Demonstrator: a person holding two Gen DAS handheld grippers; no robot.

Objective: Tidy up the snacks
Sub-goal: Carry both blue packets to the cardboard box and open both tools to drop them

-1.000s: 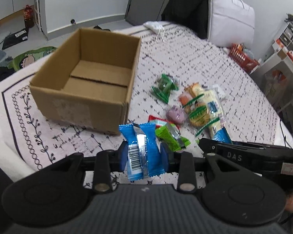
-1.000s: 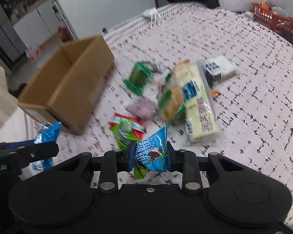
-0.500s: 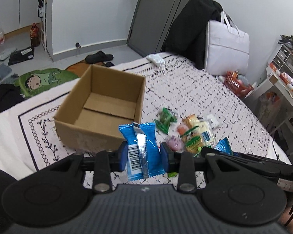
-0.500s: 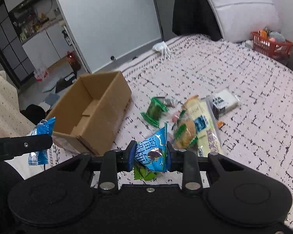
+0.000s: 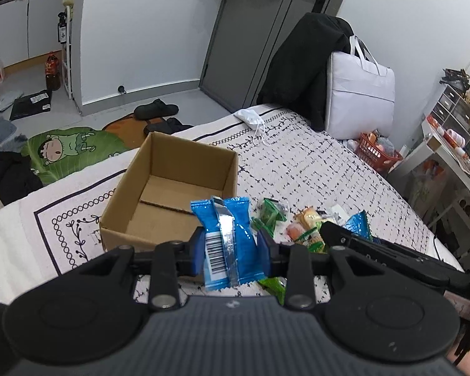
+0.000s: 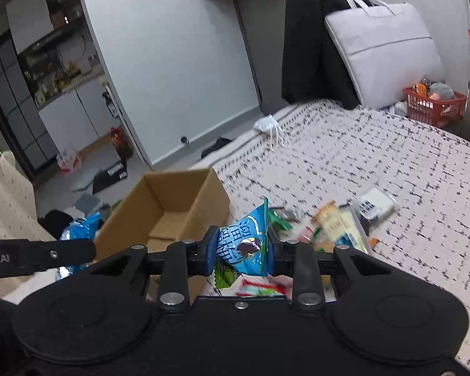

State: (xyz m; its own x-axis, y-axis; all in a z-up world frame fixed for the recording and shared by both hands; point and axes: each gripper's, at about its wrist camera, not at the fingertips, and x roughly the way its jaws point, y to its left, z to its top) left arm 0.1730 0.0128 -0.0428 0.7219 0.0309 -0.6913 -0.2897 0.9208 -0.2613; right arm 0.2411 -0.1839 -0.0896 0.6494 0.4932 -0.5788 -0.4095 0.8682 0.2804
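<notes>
My left gripper (image 5: 230, 250) is shut on a blue snack packet with a barcode (image 5: 227, 238), held upright in the air just in front of the open cardboard box (image 5: 172, 188). My right gripper (image 6: 241, 250) is shut on a blue pyramid-shaped snack bag (image 6: 247, 244), held to the right of the same box (image 6: 169, 210). The box looks empty inside. A pile of loose snacks (image 5: 300, 222) lies on the patterned bed cover to the right of the box; green, orange and yellow packets (image 6: 335, 225) show among them. The other gripper crosses each view's side.
A white mask (image 5: 250, 117) lies at the bed's far edge. A black coat and a white bag (image 5: 357, 94) stand beyond the bed, with a red basket (image 6: 435, 106) on the floor. Shoes and a green mat (image 5: 65, 153) lie on the floor at left.
Both grippers have risen with their packets and tipped up, so the box and snack pile sit lower and smaller and more of the room shows. Both grips are unchanged.
</notes>
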